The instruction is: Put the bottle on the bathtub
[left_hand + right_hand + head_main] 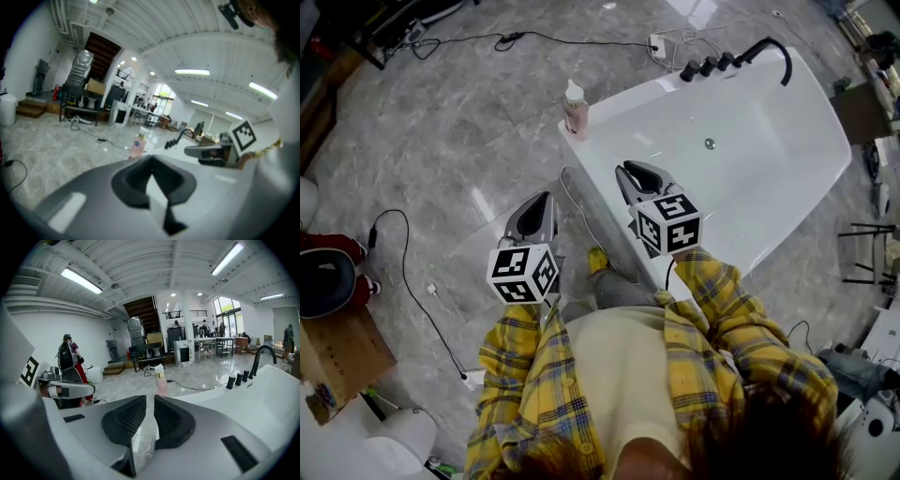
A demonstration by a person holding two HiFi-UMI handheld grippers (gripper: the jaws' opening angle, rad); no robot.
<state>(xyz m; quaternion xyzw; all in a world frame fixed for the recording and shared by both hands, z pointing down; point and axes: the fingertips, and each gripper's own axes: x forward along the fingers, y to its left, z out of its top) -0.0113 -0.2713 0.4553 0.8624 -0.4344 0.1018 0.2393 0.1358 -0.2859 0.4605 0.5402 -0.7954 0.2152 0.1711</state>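
Pink plastic bottle w/ white cap (575,111) stands upright on the near-left corner rim of the white glossy freestanding bathtub (787,178), clear of both tongs. In both gripper views it shows small and well ahead, past the jaw tips.

L gripper (544,197) – jaws together, pads meeting at the tip, nothing btwn them. It hangs over the grey marble-look floor (459,122), left of the tub and apart from it, pointing fwd and a bit down.

R gripper (625,171) – jaws narrow, only a slim gap left btwn the dark ribbed pads, nothing in the gap. It sits above the tub's near rim, short of the bottle and to its right, not touching it.

Both held by a person in a yellow plaid shirt (525,394), the marker cubes facing up in the head view.

Black curved faucet w/ three black knobs (741,58) is mounted on the tub's far rim, well apart from the bottle. A thin black cable (534,37) trails across the floor beyond the tub.
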